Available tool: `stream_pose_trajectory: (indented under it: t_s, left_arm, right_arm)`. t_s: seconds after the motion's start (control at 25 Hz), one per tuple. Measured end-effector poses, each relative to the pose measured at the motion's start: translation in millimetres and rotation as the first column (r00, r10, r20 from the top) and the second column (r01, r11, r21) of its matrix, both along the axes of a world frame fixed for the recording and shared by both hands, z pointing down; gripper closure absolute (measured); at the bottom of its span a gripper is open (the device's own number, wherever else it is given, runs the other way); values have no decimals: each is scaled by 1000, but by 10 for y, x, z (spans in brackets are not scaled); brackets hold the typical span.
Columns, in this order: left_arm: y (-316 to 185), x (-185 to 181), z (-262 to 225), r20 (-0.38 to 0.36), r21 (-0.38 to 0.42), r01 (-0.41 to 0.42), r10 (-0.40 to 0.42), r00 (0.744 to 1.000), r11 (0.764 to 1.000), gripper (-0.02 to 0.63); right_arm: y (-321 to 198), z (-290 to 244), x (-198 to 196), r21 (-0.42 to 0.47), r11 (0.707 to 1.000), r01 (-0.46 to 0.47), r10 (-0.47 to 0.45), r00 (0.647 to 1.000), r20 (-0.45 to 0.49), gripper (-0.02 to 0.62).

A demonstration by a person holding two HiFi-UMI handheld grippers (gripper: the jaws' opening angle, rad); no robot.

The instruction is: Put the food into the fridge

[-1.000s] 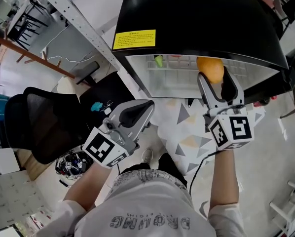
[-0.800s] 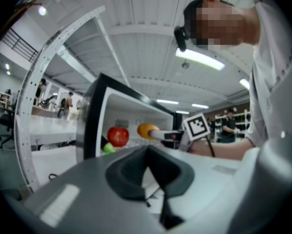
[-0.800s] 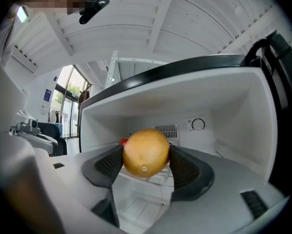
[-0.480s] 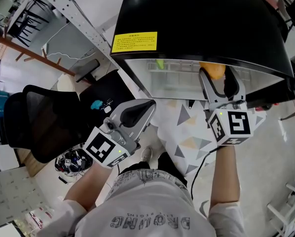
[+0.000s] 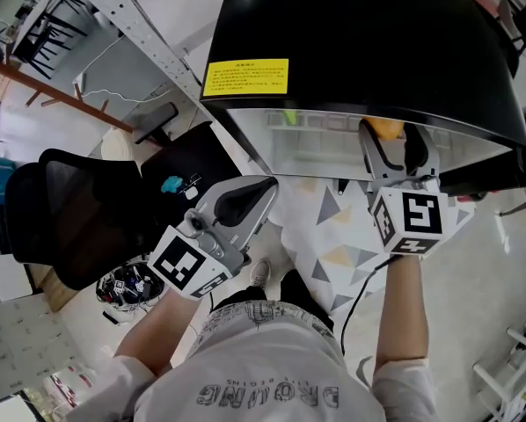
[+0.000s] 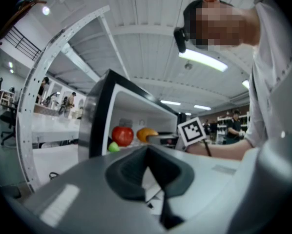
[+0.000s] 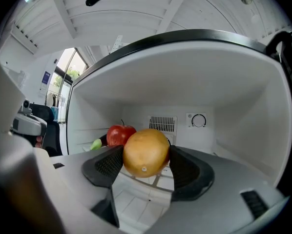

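The right tongs (image 7: pixel 146 165) grip a round orange-yellow fruit (image 7: pixel 146 151) between their pads, just inside the mouth of the small black-cased fridge (image 5: pixel 360 51) and above its white wire shelf (image 7: pixel 153 180). A red apple (image 7: pixel 117 134) already sits further back on the left. The left tongs (image 6: pixel 148 174) hang outside, drawn together with nothing in them. This looks like the placing step. The next move calls for lowering the fruit onto the shelf beside the apple, then parting the pads gently so it does not roll.
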State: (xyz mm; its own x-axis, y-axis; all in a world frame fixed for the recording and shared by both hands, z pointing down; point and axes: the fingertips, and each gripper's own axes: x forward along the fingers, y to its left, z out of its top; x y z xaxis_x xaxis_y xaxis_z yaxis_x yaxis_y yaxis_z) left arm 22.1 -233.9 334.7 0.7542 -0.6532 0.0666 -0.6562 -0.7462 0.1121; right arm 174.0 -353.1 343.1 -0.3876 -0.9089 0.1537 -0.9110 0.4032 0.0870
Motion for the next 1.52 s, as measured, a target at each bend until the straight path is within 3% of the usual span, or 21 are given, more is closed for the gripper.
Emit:
stream_pose_trajectory:
  t_s: [1.52]
  left_arm:
    - [-16,-68,15,-8,-8,22,-22,1000,1000,600]
  right_arm:
    - [-145,172,-69,-84,996,-6,-2,995,-99,293]
